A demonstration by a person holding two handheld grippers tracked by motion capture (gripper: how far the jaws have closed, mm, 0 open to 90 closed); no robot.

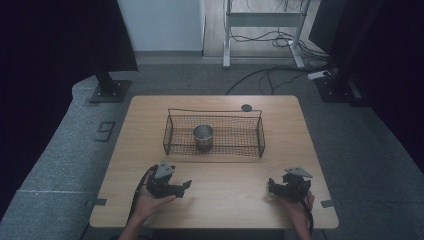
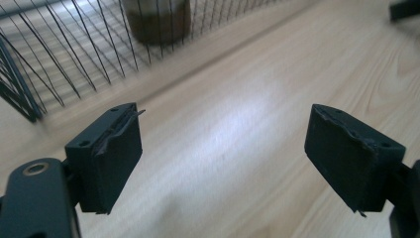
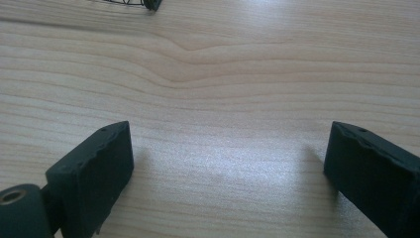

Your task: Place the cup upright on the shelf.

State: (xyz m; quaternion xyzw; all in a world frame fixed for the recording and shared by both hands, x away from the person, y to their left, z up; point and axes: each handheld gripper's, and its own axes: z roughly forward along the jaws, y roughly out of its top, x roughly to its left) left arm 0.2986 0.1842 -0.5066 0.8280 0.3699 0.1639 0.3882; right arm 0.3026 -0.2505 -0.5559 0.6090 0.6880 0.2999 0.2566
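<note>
the metal cup point(image 1: 203, 137) stands upright in the wire basket point(image 1: 172, 131), mouth up, a little left of the basket's middle; the basket's long axis runs left to right across the table point(image 1: 290, 120), and it sits well beyond both of your hands.

your left gripper point(image 1: 186, 185) rests near the table's front edge with its jaws spread wide and nothing between them; in the left gripper view they aim over bare wood toward the basket's mesh and the cup point(image 2: 157, 20) behind it. your right gripper point(image 1: 270, 185) lies at the front right, released just as wide, holding nothing, over bare wood.

a small dark disc point(image 1: 246, 107) lies behind the basket. the basket's near wall stands between your left gripper and the cup.
</note>
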